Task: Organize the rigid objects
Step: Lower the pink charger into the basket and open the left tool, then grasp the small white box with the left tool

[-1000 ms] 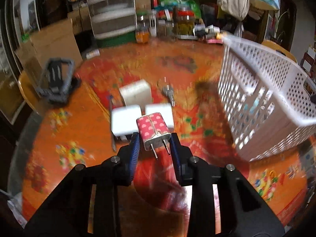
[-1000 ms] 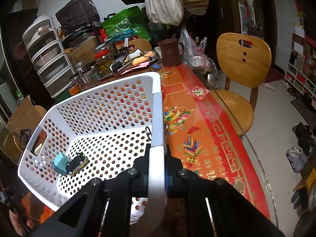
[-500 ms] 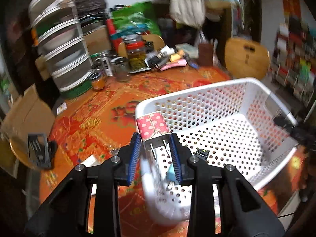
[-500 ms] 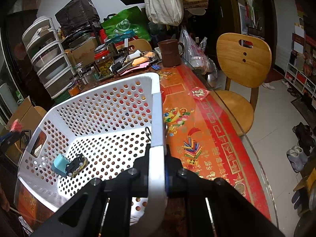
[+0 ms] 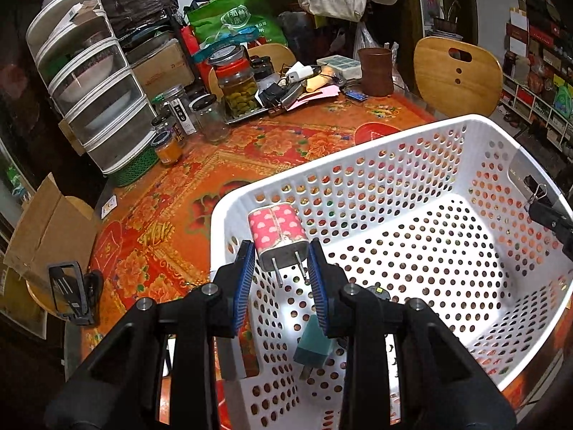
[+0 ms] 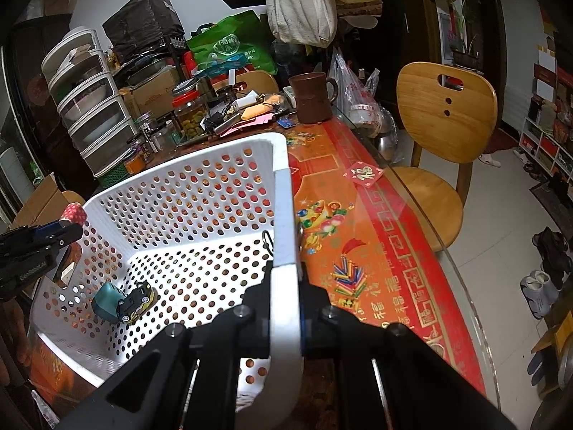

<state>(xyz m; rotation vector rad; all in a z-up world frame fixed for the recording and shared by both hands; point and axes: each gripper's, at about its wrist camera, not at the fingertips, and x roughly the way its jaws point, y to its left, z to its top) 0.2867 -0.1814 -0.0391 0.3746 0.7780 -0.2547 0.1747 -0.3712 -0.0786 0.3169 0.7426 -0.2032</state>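
Left gripper (image 5: 281, 261) over white basket (image 5: 358, 165), pink charger (image 5: 277, 231) between its pads.

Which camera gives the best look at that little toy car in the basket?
The right wrist view: the toy car lies in plain sight on the basket floor beside a teal charger. In the left wrist view the left gripper hides nearly all of it.

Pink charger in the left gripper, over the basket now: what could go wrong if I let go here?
1. The pink charger hangs close to the white basket's near wall, so it may clip the rim and fall outside.
2. It could land on the teal charger and toy car directly below.
3. The right gripper clamps the rim; a slip could shift the basket.
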